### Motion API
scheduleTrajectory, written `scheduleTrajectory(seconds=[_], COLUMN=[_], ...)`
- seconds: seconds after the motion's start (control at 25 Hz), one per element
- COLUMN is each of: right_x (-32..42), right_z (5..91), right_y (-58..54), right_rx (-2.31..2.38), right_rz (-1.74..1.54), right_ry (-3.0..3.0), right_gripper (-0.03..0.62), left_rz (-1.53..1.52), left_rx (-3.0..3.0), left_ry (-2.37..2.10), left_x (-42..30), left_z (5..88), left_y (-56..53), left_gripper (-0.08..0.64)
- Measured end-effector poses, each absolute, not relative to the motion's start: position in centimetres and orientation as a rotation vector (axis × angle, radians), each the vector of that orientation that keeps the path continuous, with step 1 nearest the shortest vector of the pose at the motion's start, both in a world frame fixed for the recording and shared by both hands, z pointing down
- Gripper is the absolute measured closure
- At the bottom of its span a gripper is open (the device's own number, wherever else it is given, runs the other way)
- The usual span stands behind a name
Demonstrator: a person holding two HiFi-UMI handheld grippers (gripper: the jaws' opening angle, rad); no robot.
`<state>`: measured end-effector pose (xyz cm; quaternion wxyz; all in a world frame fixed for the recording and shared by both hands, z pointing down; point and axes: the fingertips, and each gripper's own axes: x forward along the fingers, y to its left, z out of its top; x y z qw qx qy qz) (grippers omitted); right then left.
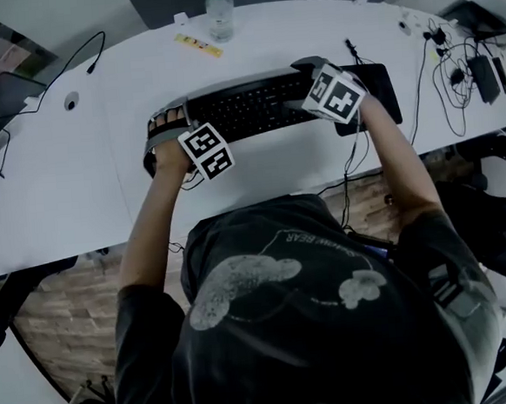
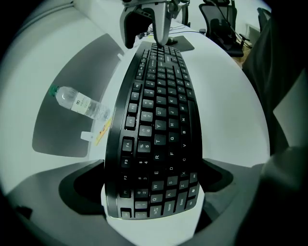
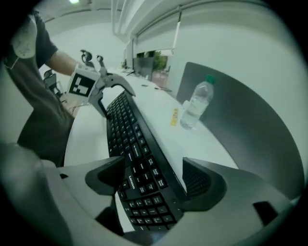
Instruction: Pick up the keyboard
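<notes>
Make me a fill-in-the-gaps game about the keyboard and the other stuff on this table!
1. The keys of the keyboard are coloured ____.
2. The bottle standing on the table has a ____ cap.
3. One end of the keyboard lies ____ the fingers of the left gripper, and the other end does the same with the right gripper.

Missing words: black; green; between.
</notes>
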<state>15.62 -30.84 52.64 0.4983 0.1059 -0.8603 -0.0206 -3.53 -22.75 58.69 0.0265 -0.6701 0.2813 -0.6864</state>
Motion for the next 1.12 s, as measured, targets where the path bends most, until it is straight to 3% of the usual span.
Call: scheduleTrajectory(seconds=[0.24,0.44,0.68,1.12], right_x=[14.9,13.2,13.3,13.3], right_z=[54.7,56.8,58.9,57.5], right_y=[-31.6,-29.2,-27.8,-26.6], right_rx=[-0.008,-0.262,-0.421,-0.512], right_rz=[-0.195,-0.03,0.075,0.238], right_ry=[-1.871,-1.828,-1.698,-1.714], right_gripper=[0.215,0.218,0.385,0.493], left_rz=[-2.07,-2.063,-2.093,-2.068], left_rx=[-1.998,-1.883,-1.855,-1.784], left_ry=[0.923,0.991,1.01,1.048], left_x=[-3.4,-3.3,-3.2,-3.5], left_z=[58.1,57.7,58.0,57.4], left_y=[-22.7,-22.8,-22.7,-22.9], left_gripper=[-0.025,-0.023,-0.023,-0.023])
